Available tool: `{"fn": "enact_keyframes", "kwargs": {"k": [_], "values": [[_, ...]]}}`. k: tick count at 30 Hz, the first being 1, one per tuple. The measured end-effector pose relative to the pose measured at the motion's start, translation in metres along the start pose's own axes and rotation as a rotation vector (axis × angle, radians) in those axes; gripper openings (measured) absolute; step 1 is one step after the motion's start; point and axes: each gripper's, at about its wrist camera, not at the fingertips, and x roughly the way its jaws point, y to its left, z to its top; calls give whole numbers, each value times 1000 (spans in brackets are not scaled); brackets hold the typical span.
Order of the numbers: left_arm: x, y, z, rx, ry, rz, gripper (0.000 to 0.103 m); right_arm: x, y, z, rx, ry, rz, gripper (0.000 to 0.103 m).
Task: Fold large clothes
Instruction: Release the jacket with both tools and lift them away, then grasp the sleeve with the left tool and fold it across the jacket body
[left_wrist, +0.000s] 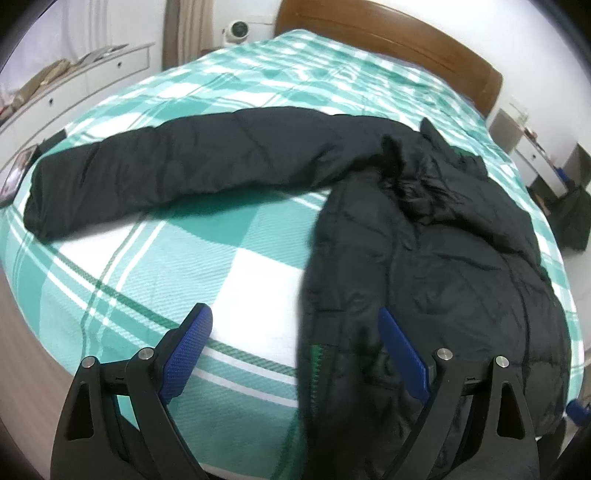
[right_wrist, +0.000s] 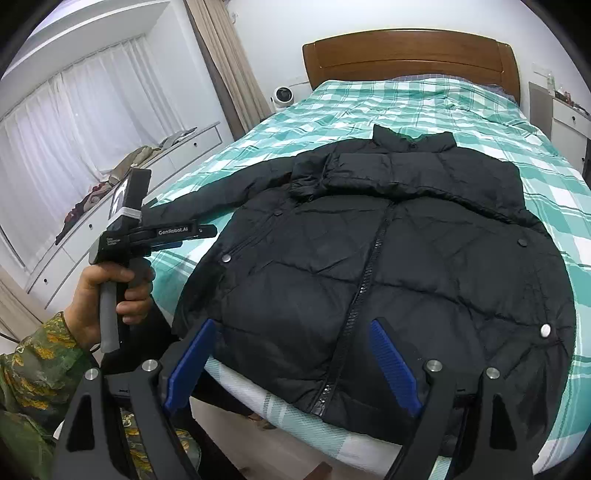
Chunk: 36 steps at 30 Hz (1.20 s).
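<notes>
Now: black puffer jacket (right_wrist: 369, 258) flat on bed (right_wrist: 424, 107), one sleeve (left_wrist: 166, 173) outstretched; left tongs (left_wrist: 295, 354), right tongs (right_wrist: 291, 365) wide, empty. Next likely: fold sleeve inward.

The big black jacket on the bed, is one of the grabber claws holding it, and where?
Neither is. The left gripper and right gripper both hang open above the black jacket, with nothing pinched between their blue pads.

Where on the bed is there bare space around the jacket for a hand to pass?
Bare bedspread lies between the outstretched sleeve and the jacket body's side edge, and between collar and headboard. Crowded: the foot edge, which the hem overhangs.
</notes>
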Motion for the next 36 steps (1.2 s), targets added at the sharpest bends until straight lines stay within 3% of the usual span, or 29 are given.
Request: {"fn": "enact_keyframes", "kwargs": {"k": [11,17,21,26,28,29,30,33,36], "values": [[15,63,8,-264,21,9,92,3,3,-4,-4,20,10,87],[22,149,16,-665,-60,-49,92,4,5,-5,-14,24,6,87],[29,182,40,-742,-146,17,94,8,5,-7,-14,45,11,87],[42,205,57,-815,-187,109,93,10,10,-7,-31,52,12,87],[40,204,60,-809,-208,168,71,10,12,-7,-37,54,11,87],[39,203,61,-792,-211,199,39,11,12,-7,-38,56,9,87],[38,201,64,-761,-203,224,14,12,12,-7,-37,60,9,87],[24,195,69,-711,-223,229,5,14,10,-8,-25,65,17,87],[-11,164,87,-561,-306,260,5,15,10,-8,-18,59,26,87]]}}
